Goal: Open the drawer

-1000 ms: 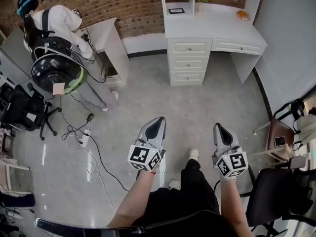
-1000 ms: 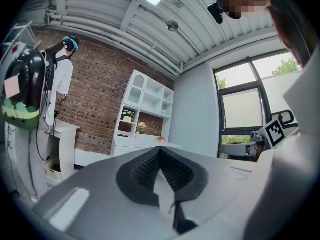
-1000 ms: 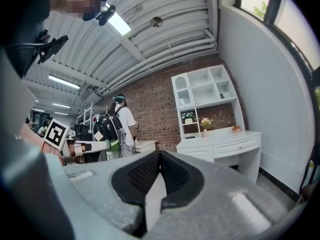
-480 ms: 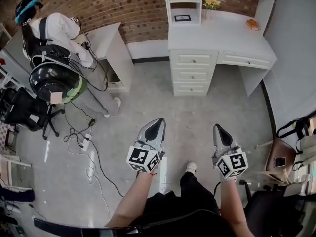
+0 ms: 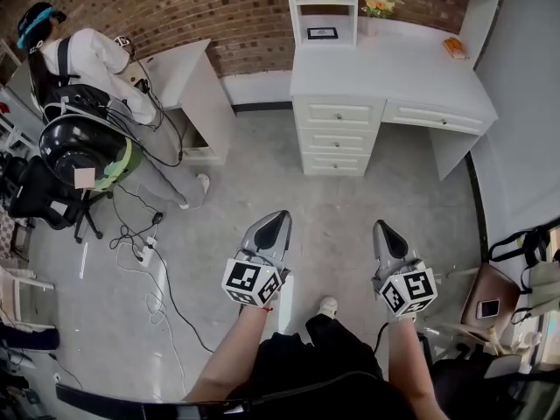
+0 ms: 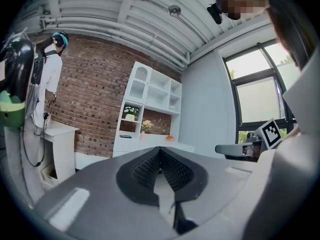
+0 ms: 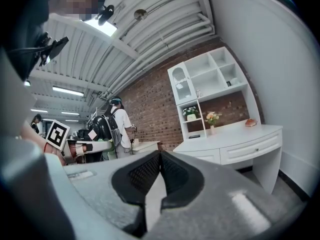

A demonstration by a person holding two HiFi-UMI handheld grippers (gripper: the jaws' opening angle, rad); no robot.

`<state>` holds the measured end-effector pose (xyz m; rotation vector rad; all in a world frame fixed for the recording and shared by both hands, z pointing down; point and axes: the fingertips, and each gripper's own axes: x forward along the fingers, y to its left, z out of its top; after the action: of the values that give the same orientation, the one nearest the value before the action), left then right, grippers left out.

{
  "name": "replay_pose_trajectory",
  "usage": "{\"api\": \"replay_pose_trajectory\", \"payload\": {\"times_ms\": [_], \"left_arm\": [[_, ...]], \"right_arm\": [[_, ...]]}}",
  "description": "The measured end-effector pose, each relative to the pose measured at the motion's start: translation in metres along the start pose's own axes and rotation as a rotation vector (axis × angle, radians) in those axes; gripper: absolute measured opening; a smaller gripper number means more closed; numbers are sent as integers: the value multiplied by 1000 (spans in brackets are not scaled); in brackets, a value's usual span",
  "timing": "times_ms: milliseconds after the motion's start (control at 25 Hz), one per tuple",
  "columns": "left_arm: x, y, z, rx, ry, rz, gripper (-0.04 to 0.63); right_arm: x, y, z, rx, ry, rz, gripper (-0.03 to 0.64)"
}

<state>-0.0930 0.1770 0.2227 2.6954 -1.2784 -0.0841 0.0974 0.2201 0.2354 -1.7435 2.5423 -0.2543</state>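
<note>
A white desk [image 5: 385, 68] stands against the brick wall, with three stacked drawers [image 5: 337, 138] under its left half and one wide drawer [image 5: 436, 117] to the right. All of them look closed. My left gripper [image 5: 280, 214] and right gripper [image 5: 382, 226] are held level over the grey floor, well short of the desk, pointing toward it. Both are shut with nothing between their jaws. The left gripper view shows the shut left gripper [image 6: 160, 151] with the desk [image 6: 150, 143] far ahead. From the right gripper [image 7: 160, 153], the wide drawer [image 7: 252, 149] is seen at the right.
A person with a backpack [image 5: 87, 68] stands at a small white cabinet [image 5: 188, 81] on the left. A black office chair [image 5: 44, 191] and floor cables [image 5: 157, 269] lie left of me. A brown stool with a phone [image 5: 488, 303] is at the right. A shelf unit [image 5: 322, 3] tops the desk.
The desk has come lower and nearer in the head view as I walk toward it. Both grippers keep their pose ahead of me and stay shut.
</note>
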Motion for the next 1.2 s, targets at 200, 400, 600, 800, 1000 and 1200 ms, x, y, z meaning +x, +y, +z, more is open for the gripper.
{"api": "replay_pose_trajectory", "payload": {"times_ms": [200,400,600,800,1000,1200], "left_arm": [[33,-7,4,6,-10,-3,2],[47,-13,-9,14,-9,-2,2],[47,-10,-29,15,4,9,2],[92,10,-13,-9,26,-14,2],[138,19,-13,-15,14,-58,2],[181,36,-10,-21,24,-76,2]], "right_arm": [[14,-25,11,-5,-8,14,0],[16,-44,3,-5,-16,19,0],[12,-50,-17,14,-20,12,2],[48,-67,1,21,14,-13,1],[78,-87,3,-3,21,-16,1],[118,-107,11,-20,32,-11,0]]}}
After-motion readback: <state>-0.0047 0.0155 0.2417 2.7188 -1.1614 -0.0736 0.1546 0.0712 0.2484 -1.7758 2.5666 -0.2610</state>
